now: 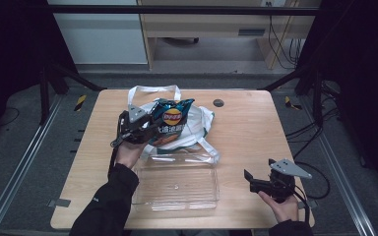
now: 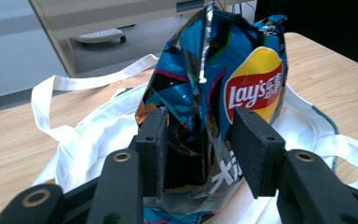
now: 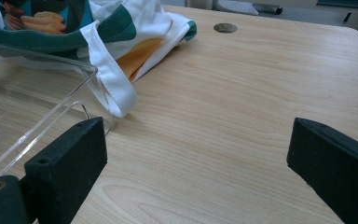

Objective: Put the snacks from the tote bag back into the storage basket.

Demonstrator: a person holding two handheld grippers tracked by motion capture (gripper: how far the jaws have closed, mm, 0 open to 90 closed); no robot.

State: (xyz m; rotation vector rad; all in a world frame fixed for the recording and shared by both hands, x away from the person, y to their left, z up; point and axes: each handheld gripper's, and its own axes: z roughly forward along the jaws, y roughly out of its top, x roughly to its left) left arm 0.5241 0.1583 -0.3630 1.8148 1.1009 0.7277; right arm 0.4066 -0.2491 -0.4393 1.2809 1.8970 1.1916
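the left gripper (image 1: 150,129) and right gripper (image 1: 250,178) are black, each topped by a grey three-cornered plate. their fingers (image 2: 154,149) are blocky, faced with dark foam pads, brass-ringed screw holes behind them. black sleeves (image 1: 108,201) cover both forearms.

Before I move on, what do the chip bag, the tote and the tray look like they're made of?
Chip bag: thin glossy foil or plastic film, creased, with a shiny seam.
Tote bag: white woven cloth, matte, with soft folds and green trim.
Tray: clear rigid plastic, probably; the table shows through it and its rims glint.
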